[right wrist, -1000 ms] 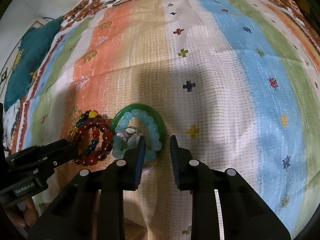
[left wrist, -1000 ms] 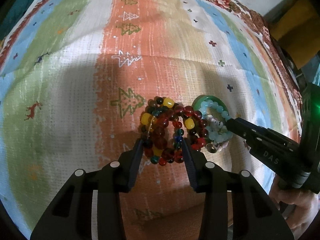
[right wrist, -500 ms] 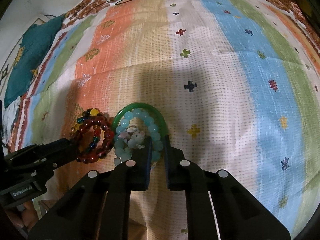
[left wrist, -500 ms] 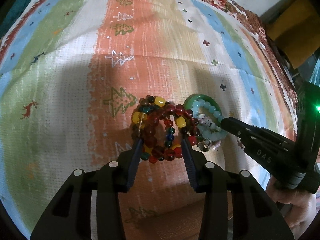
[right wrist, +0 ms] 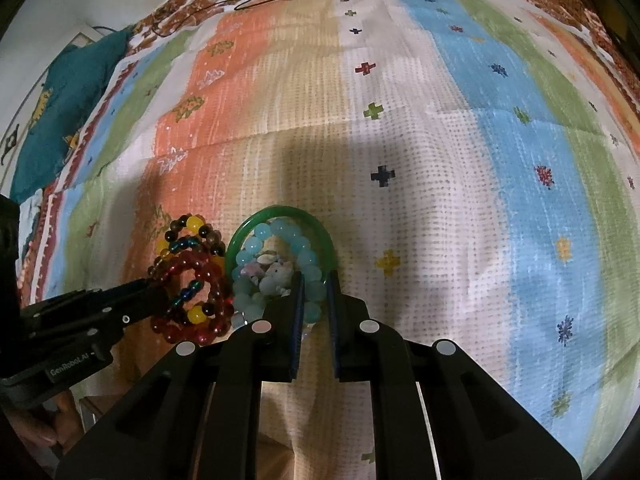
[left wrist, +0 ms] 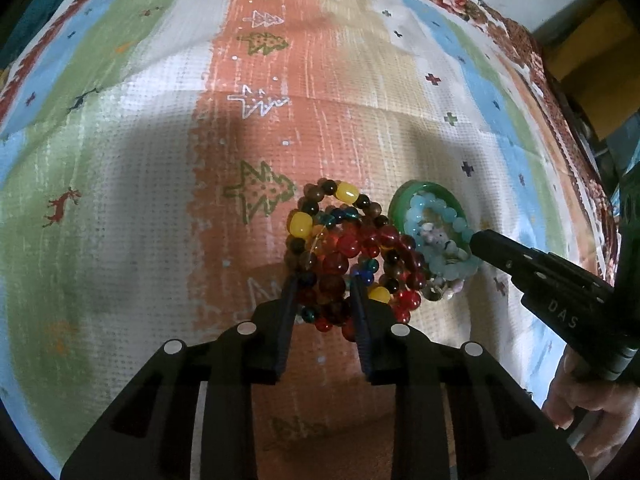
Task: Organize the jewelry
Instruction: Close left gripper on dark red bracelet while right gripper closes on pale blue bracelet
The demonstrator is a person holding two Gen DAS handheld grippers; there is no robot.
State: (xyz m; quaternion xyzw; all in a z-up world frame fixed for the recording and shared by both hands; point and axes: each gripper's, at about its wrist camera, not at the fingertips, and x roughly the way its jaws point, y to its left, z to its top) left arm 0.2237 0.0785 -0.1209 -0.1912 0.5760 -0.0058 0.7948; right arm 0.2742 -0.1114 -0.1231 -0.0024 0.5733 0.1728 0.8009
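Now left claw [left wrist: 324, 292] closing around red bead bracelets [left wrist: 352, 248], right claw [right wrist: 316, 284] clenched on aqua bracelet [right wrist: 308, 258]

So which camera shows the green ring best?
The right wrist view: the green ring arcs wide around the pale blue beads, though the right claw hides its near side. The left wrist view shows it small, squashed and partly hidden.

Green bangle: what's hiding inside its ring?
Inside the green bangle sits a pale blue bead bracelet, with small whitish, shell-like charms in its middle. The right gripper covers the bangle's near edge, hiding anything there.
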